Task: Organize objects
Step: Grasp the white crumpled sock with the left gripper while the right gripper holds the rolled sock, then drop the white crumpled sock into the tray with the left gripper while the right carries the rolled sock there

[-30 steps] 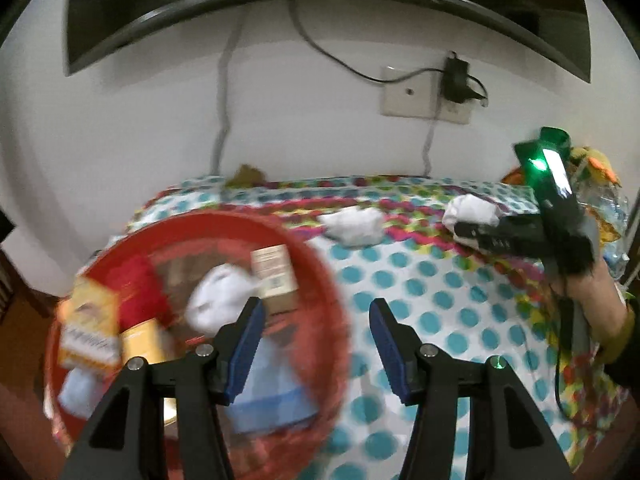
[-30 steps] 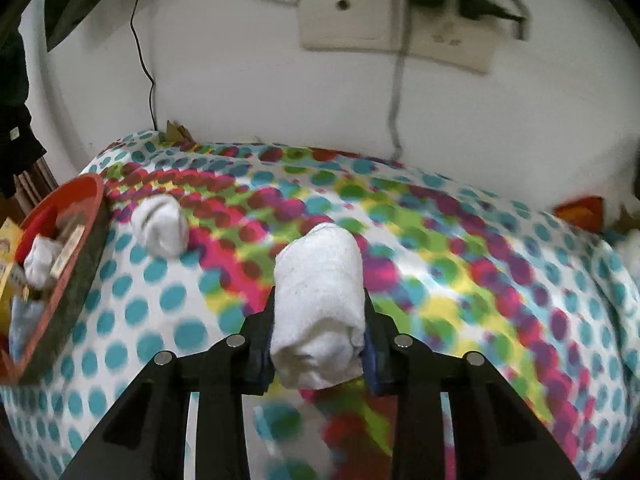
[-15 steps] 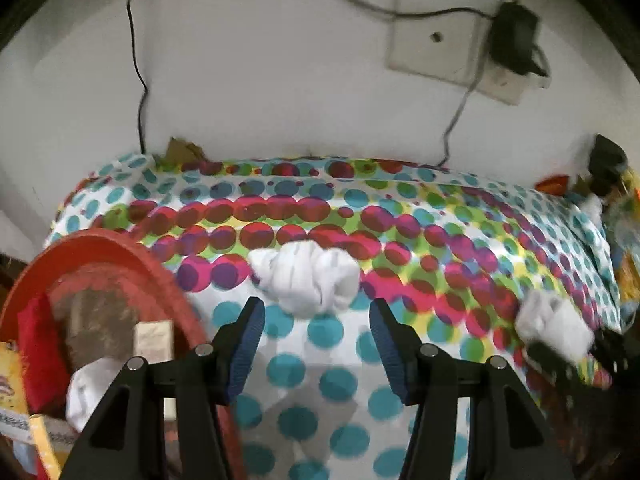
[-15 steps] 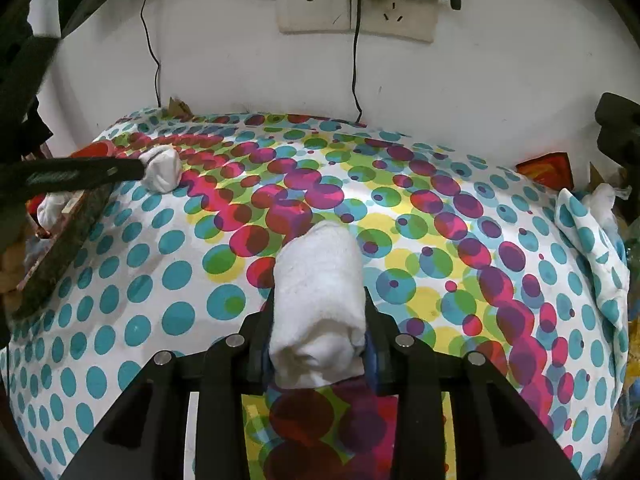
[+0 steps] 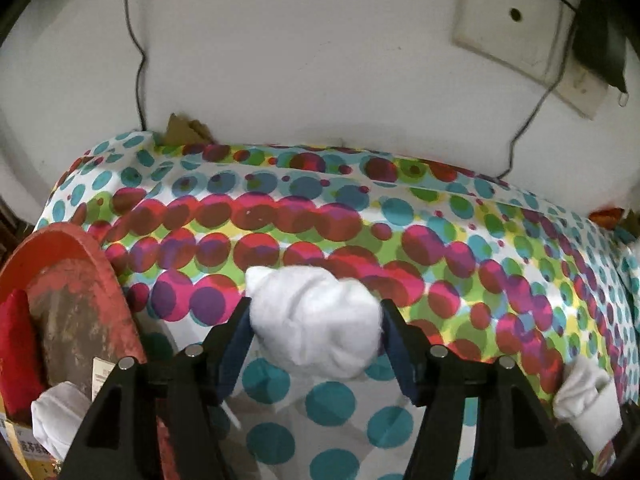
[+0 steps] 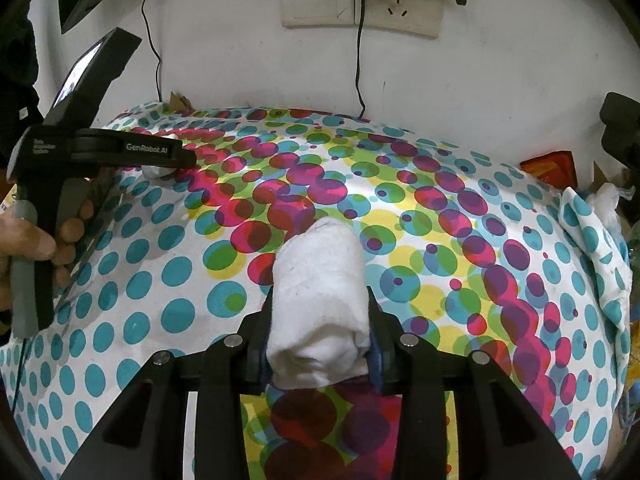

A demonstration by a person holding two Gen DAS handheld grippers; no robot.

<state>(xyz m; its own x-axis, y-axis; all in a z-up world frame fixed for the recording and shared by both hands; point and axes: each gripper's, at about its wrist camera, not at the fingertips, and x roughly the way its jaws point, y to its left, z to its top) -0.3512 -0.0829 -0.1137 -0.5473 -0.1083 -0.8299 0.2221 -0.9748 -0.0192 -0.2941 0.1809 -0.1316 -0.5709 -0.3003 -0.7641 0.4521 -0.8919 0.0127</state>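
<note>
Now the left gripper [image 5: 316, 332] stands wide around a bundled white sock [image 5: 314, 318] on the spotted cloth [image 5: 460, 264], its jaws having just been opening, the blue pads [image 5: 394, 344] flanking the bundle on either side; whether they already press on it cannot be told. Meanwhile the right gripper [image 6: 318, 344] is closed on a rolled white sock [image 6: 320, 304], though its jaws have just been easing apart, with the roll between them and jutting toward the far wall. Left of the bundle, the red basin [image 5: 86, 280] sits at the cloth's near left edge, already holding another white sock [image 5: 56, 416] and some packets. To do this step well, the left jaws should likely settle level with the middle of the soft bundle before closing, squeezing enough that it does not unroll or slip out, and lifting straight up so the loose cloth is not dragged along. From the right camera, a hand [image 6: 28, 240] grips the left tool's handle near the basin side.
</note>
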